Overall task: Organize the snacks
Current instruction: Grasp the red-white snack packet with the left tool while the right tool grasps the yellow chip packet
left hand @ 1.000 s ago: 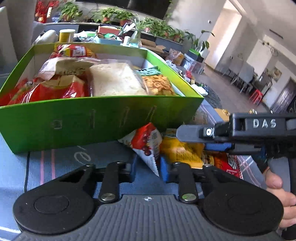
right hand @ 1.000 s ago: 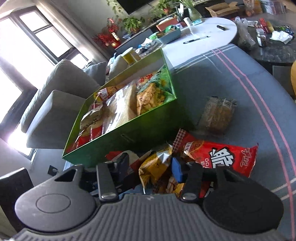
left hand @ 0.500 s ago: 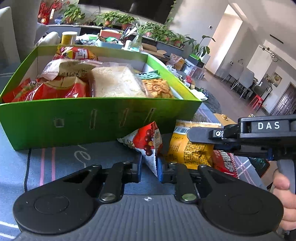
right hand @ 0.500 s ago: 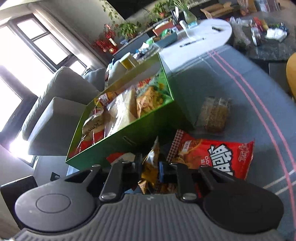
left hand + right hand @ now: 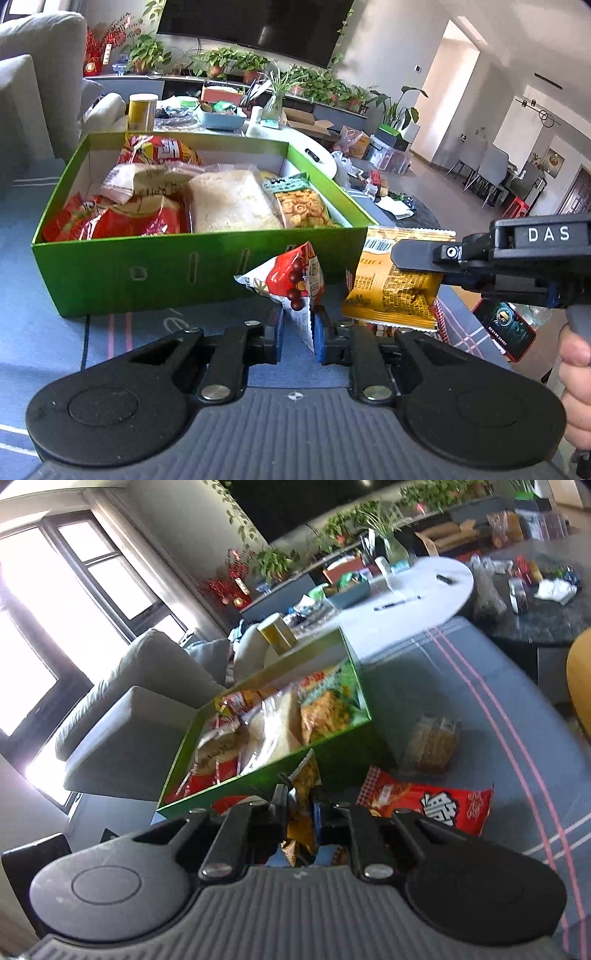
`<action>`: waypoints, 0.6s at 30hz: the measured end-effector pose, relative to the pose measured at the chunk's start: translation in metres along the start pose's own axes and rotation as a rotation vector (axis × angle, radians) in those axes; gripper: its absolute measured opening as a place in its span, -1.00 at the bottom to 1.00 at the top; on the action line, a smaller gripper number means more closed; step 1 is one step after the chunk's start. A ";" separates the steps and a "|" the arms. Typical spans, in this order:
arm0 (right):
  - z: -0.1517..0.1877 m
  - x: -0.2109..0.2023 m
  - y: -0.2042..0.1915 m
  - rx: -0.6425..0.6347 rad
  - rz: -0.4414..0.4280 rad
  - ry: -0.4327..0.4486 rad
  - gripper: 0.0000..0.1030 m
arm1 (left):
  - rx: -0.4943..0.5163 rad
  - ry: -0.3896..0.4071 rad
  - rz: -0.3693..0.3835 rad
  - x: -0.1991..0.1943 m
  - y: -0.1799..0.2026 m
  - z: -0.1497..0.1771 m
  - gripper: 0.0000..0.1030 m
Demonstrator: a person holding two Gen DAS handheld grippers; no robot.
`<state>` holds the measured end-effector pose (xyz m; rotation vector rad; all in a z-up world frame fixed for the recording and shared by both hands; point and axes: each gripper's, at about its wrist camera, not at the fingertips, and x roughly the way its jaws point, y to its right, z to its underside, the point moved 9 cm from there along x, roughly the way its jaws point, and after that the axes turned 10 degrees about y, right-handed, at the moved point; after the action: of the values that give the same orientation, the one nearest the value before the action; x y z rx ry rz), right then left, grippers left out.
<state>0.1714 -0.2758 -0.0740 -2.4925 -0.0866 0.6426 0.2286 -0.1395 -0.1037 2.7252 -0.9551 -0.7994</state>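
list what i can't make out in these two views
- Left wrist view: bottom of the red-and-white packet, pinched in the left gripper.
- Right wrist view: yellow packet print, motion-blurred; right gripper covers its base.
- Both: green box floor, buried under snacks.

Both cams ride low behind their own fingers, angled down and close up: left wrist faces the green box (image 5: 177, 273) long side square-on, right wrist catches its near corner slantwise, and both share the box.

Box (image 5: 166, 273) on the cloth-covered table (image 5: 461, 686), snack packets (image 5: 229, 199) inside it, two packets (image 5: 432, 805) on the cloth to its right
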 end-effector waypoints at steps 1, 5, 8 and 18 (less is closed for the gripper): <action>-0.002 -0.001 -0.001 0.002 0.004 0.001 0.44 | 0.001 0.004 0.000 -0.002 0.001 -0.002 -0.71; -0.008 -0.004 -0.009 -0.025 0.010 0.012 0.44 | 0.004 0.023 0.000 -0.008 0.002 -0.009 -0.71; -0.013 -0.005 -0.015 -0.038 0.021 0.033 0.44 | 0.010 0.039 0.002 -0.015 0.004 -0.013 -0.71; -0.022 -0.007 -0.036 -0.113 0.018 0.072 0.44 | 0.024 0.090 -0.007 -0.030 0.000 -0.031 -0.71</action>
<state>0.1780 -0.2575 -0.0357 -2.6255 -0.0760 0.5690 0.2253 -0.1226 -0.0642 2.7602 -0.9430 -0.6643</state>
